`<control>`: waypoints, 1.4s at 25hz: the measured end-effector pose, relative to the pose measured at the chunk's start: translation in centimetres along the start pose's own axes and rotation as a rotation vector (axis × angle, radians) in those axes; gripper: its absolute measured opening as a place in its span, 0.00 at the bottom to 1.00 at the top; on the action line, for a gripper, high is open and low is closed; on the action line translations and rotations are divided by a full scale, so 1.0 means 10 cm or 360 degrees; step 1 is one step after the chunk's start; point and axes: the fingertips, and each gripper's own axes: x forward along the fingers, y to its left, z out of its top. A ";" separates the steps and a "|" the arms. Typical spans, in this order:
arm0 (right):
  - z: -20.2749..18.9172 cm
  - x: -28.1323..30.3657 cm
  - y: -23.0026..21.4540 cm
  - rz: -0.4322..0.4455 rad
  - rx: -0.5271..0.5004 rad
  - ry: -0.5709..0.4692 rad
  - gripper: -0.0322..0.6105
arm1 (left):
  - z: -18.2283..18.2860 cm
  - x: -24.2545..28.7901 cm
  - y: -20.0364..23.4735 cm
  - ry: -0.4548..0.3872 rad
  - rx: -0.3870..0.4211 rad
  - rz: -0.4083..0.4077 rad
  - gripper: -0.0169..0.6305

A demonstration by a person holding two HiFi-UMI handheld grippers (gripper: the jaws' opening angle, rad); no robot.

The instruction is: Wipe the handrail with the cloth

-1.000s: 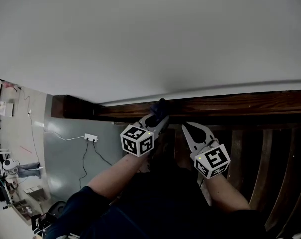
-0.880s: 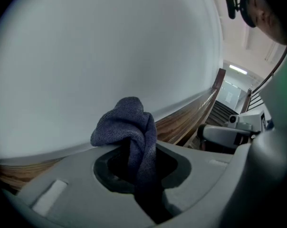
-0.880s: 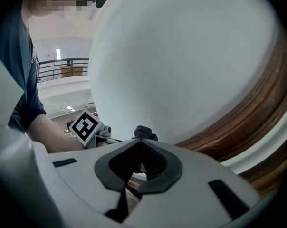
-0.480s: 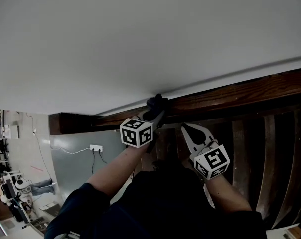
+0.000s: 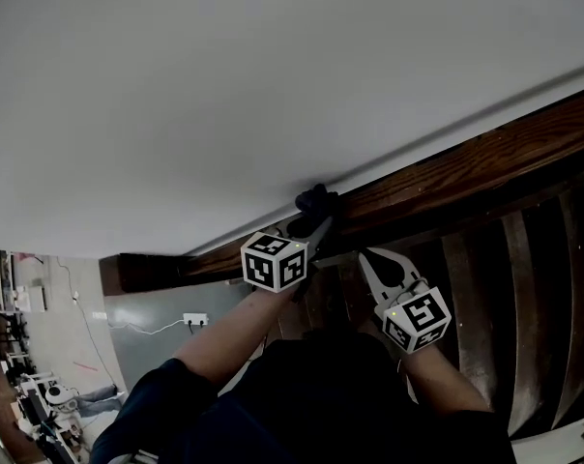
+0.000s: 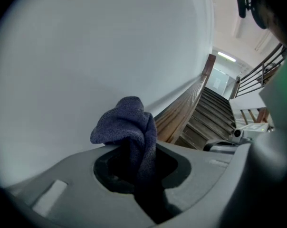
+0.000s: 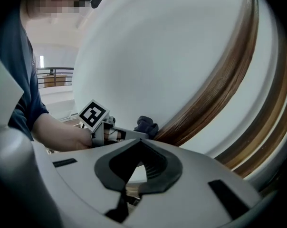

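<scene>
A dark wooden handrail (image 5: 447, 177) runs aslant along a white wall, rising to the right in the head view. My left gripper (image 5: 309, 228) is shut on a dark blue cloth (image 5: 314, 201), and the bunched cloth presses on the rail's top edge next to the wall. In the left gripper view the cloth (image 6: 127, 122) bulges out of the left gripper (image 6: 134, 160), with the handrail (image 6: 181, 110) stretching away behind it. My right gripper (image 5: 369, 256) hangs just below the rail, to the right of the left one, shut and holding nothing. The right gripper view shows the right gripper (image 7: 139, 148), the cloth (image 7: 146, 125) and the handrail (image 7: 215, 89).
The white wall (image 5: 224, 85) fills the space above the rail. Dark wooden balusters (image 5: 524, 288) stand under it at the right. A white power strip (image 5: 192, 318) lies on the floor far below at the left. Stairs (image 6: 207, 113) descend beyond the rail.
The head view has tilted, so the rail slopes more steeply now. My left gripper stays on the rail with the cloth, and both grippers keep about the same spacing.
</scene>
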 end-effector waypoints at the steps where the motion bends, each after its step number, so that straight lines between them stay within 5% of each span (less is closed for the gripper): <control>1: 0.05 -0.04 -0.06 -0.0031 0.0002 -0.0023 0.06 | 0.08 0.06 -0.10 -0.0001 0.0031 -0.0036 0.15; 19: 1.04 -1.19 -0.90 -0.0484 0.0031 -0.0457 0.06 | 1.25 0.95 -1.81 -0.0023 0.0513 -0.0447 0.15; 35: 1.23 -1.83 -0.89 -0.0634 -0.0021 -0.0566 0.06 | 1.62 1.27 -2.83 -0.0045 0.0622 -0.0643 0.15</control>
